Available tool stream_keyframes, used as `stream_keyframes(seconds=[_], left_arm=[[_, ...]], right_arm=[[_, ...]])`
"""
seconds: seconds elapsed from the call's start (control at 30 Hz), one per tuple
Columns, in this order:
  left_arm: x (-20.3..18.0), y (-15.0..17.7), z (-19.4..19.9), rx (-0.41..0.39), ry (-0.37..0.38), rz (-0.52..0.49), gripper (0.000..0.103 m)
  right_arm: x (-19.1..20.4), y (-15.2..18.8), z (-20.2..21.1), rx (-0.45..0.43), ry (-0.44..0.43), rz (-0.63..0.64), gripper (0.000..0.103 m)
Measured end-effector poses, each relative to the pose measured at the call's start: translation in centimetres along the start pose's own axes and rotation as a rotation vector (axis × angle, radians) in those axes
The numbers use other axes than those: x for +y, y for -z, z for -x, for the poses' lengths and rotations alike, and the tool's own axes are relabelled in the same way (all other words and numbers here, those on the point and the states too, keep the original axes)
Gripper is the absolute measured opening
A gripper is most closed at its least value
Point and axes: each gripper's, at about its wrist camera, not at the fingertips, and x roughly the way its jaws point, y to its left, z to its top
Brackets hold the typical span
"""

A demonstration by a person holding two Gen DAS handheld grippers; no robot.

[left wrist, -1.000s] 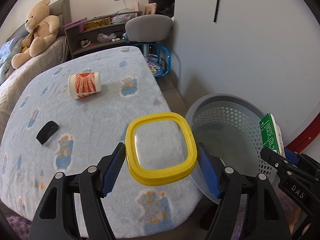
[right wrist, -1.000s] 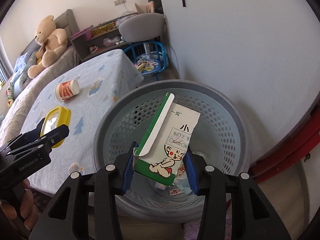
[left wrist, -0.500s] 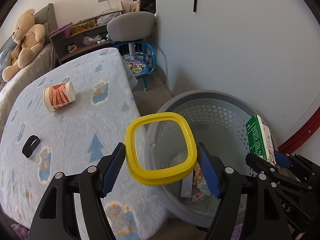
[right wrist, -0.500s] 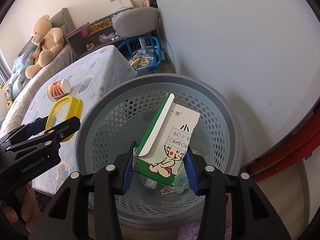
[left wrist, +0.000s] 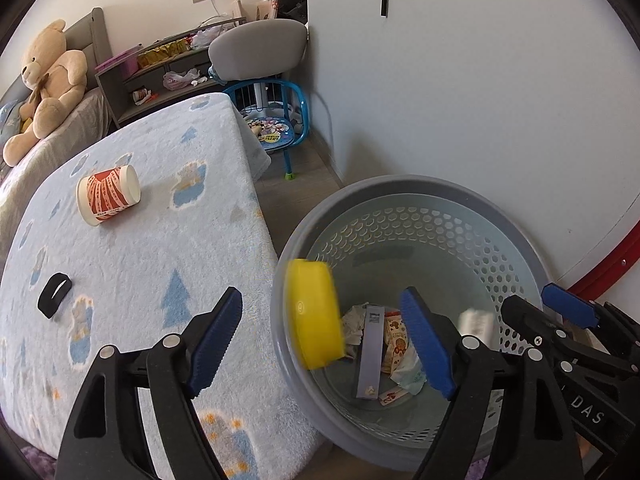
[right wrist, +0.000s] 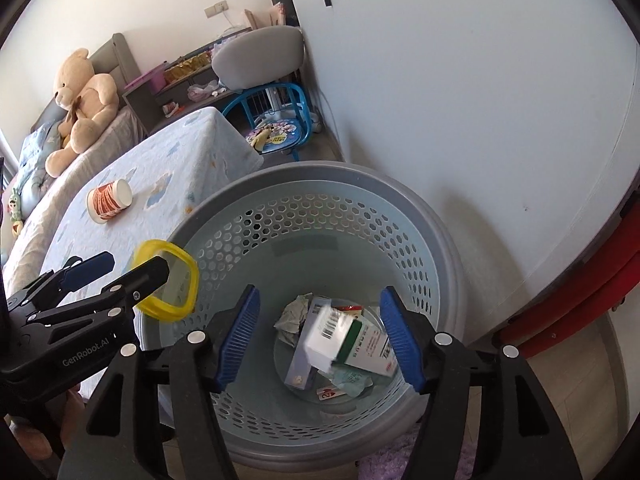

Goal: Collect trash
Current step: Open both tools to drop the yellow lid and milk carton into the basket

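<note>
Blurred yellow lid (left wrist: 316,314) between open tool (left wrist: 322,340) over basket (left wrist: 400,188)

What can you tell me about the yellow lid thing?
The yellow lid is a rounded-square plastic frame with a clear middle panel. It looks blurred, tipped on edge above the grey basket's rim. The left gripper has just been opening, and its blue pads stand apart from the lid on either side. Nothing visibly touches it; it seems to be dropping toward the trash below.

"GenRobot.AI" marks the left hand-held gripper (right wrist: 132,276); "DAS" the right (left wrist: 556,312).
</note>
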Motion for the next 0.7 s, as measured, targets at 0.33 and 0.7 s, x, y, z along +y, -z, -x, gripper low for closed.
stream_keyframes(seconds=[0.33, 0.7], left_arm=[[0.40, 0.15, 0.42, -0.005, -0.020, 0.015, 0.078], [0.70, 0.28, 0.60, -0.008, -0.026, 0.026, 0.078]], right_arm=[[0.04, -0.04, 0.00, -0.004, 0.000, -0.005, 0.066], [0.45, 0.12, -0.25, -0.003, 0.010, 0.008, 0.066]])
